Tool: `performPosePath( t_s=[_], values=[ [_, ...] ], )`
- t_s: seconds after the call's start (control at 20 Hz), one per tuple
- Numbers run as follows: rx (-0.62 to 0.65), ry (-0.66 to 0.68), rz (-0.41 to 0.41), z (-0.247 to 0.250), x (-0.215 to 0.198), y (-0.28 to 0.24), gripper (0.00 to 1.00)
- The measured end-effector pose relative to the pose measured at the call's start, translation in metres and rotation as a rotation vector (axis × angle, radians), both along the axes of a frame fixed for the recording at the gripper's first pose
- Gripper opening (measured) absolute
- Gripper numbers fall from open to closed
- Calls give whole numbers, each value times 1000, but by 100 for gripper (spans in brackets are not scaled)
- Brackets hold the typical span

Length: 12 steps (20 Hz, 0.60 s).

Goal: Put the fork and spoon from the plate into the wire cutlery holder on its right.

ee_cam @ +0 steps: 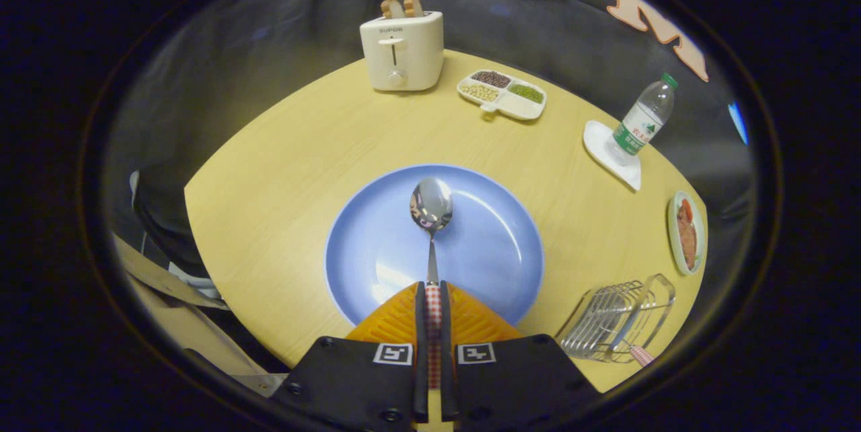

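The spoon (431,206) has a polished metal bowl, oval and mirror-bright, on a thin steel neck that runs down into a handle wrapped in a red-and-white check pattern. That handle is clamped between the two fingers of the gripper (433,294), which are closed narrow on it, their ribbed pads pressed to either side. The spoon's bowl sits over the middle of the plate (498,250), a round, smooth, glossy blue dish with a shallow rim, in the lower centre of the frame; whether the bowl touches the plate or hangs just above it cannot be told.

At the lower right stands the wire cutlery holder (622,321), a basket of thin bright metal rods bent into loops. Inside it lies the fork (639,353), of which a checked handle end sticks out at the near side.

All rests on a pale wood-grain desk (289,169) with a curved edge. At upper right a clear plastic water bottle (642,119) with a green cap stands on a white, leaf-like coaster (605,156). At far right a small green-rimmed dish (686,233) holds reddish-brown food. At upper centre a white divided tray (501,94) carries dark, pale and green beans in separate compartments, one compartment bare. Left of it a cream toaster (402,50) holds two bread slices in its slots.
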<state>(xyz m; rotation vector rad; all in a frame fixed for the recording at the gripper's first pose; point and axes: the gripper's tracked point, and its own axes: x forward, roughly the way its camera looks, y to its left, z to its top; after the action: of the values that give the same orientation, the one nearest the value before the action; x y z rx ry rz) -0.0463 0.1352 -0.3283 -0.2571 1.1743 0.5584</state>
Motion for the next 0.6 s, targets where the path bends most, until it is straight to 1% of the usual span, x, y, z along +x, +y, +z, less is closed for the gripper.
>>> performPosePath(
  t_s=[0.25,0.45,0.6],
  values=[
    [-17,-8,7,31,23,-32,10],
    [-60,12,39,47,30,-68,10],
    [-89,37,48,52,32,-95,10]
  ],
)
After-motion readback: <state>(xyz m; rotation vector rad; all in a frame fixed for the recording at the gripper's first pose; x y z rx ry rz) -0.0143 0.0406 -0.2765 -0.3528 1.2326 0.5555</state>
